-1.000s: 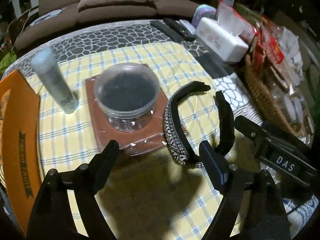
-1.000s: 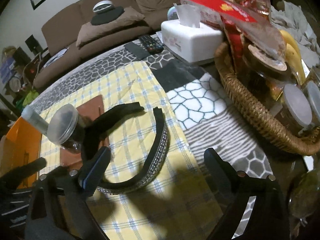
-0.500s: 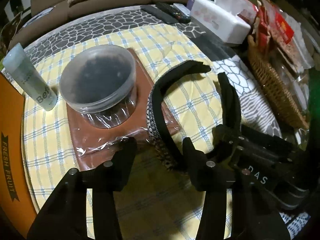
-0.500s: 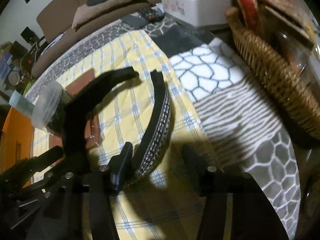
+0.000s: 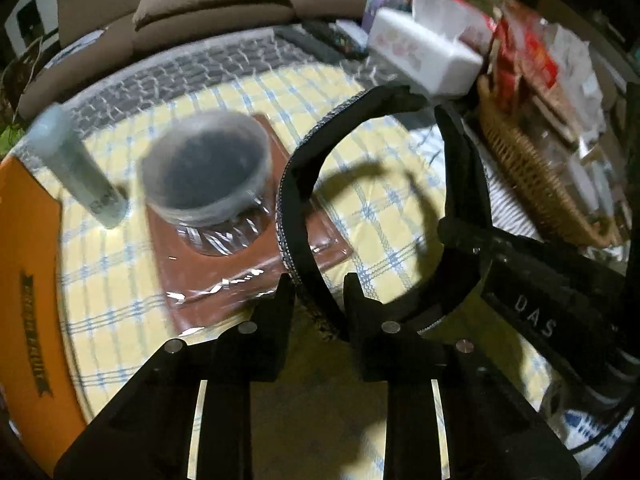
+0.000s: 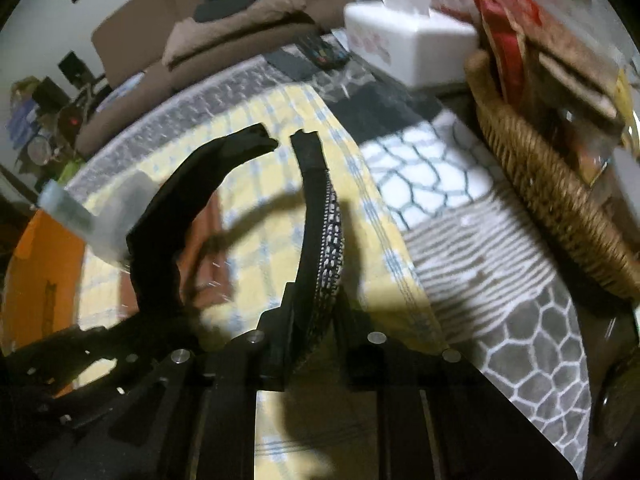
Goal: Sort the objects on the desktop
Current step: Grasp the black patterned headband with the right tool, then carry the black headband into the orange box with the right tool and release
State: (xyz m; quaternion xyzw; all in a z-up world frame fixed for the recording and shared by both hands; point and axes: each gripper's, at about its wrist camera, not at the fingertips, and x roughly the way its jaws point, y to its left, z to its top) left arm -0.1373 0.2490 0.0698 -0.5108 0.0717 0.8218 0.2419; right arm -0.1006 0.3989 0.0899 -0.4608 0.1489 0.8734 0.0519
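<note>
Lifted since a second ago, the black headband now hangs above the yellow checked cloth, casting a shadow. Left gripper and right gripper each pinch its band, beside the lidded jar.

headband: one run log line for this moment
left gripper: shut on headband | right gripper: shut on headband | headband: lifted off table

One headband; one jar; one tube; one tissue box; one wicker basket.
</note>
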